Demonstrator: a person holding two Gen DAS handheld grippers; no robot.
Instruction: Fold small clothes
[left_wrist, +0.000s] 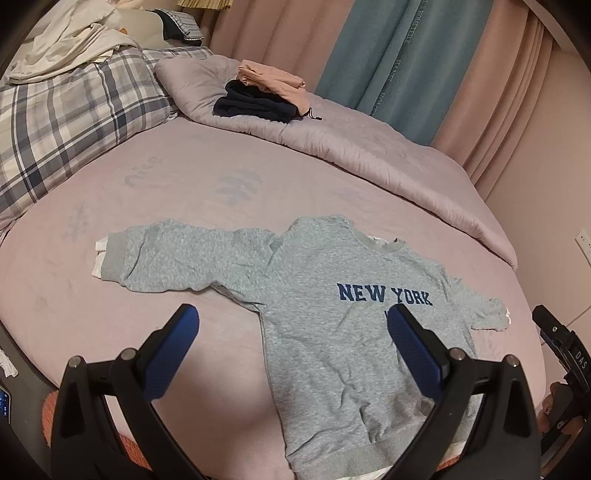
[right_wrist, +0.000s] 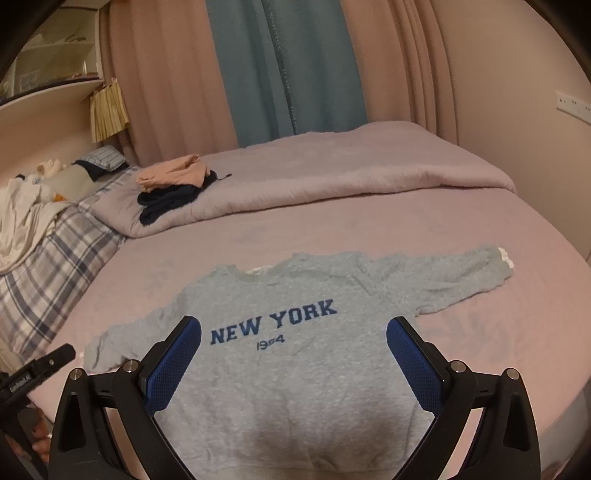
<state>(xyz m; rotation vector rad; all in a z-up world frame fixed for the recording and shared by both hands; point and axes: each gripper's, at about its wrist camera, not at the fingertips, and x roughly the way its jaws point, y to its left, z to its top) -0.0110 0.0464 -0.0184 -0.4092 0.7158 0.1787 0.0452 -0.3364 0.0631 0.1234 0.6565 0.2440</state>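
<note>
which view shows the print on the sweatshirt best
The right wrist view: the print on the sweatshirt reads whole, NEW YORK and a year line. In the left wrist view a finger covers the lower line.

A bed (right_wrist: 369, 236) with a mauve sheet fills the room under warm, dim light. Pink curtains (right_wrist: 166, 74) flank a teal curtain (right_wrist: 280, 66) behind it. A plaid pillow (left_wrist: 66, 122) lies at the head; a wall socket (right_wrist: 574, 105) sits on the pink wall.

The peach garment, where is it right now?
The peach garment lies on a dark navy garment atop the folded lilac duvet, far side of the bed, left of the teal curtain in both views.
</note>
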